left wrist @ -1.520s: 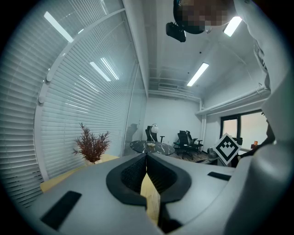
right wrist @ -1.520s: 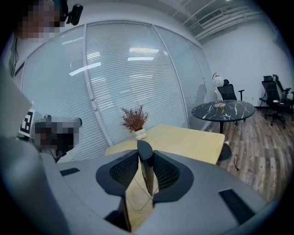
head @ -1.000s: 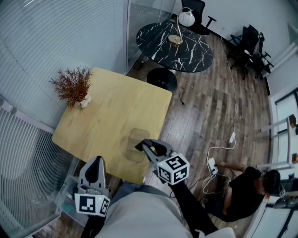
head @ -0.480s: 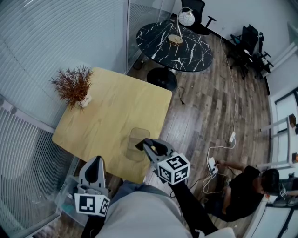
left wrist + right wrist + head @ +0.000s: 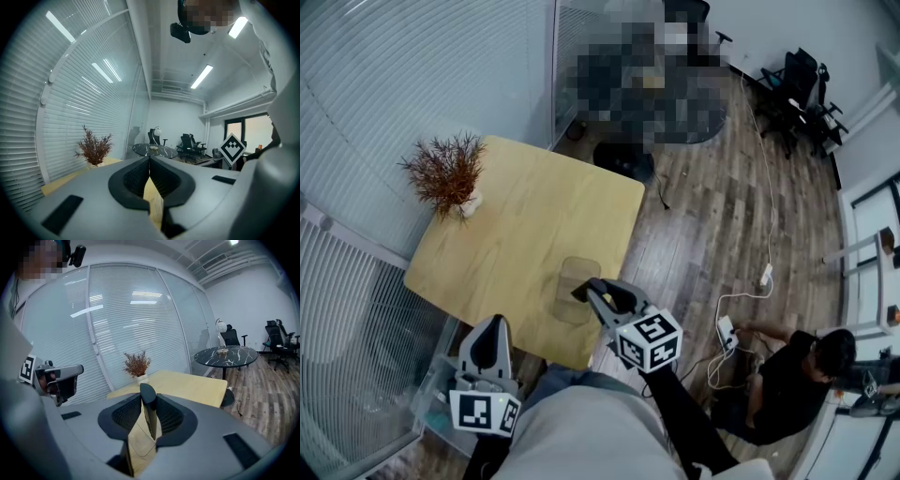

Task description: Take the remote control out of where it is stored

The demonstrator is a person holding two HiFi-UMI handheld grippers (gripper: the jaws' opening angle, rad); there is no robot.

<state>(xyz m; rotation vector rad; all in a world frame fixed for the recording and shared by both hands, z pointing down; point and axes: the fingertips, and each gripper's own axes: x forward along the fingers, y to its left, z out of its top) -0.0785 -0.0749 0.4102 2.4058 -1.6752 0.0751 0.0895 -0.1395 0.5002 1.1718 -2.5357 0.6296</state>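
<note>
Seemingly clamped, remote control (image 5: 150,414) stands in right gripper (image 5: 149,400).

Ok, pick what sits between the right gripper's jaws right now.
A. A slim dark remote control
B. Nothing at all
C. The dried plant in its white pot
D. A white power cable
A: in the right gripper view, the right gripper has its pads closed on a slim dark remote control that stands upright between them, above the wooden table.

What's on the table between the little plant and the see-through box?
Nothing. Only bare yellow tabletop lies between the plant and the see-through box, as the head view shows.
</note>
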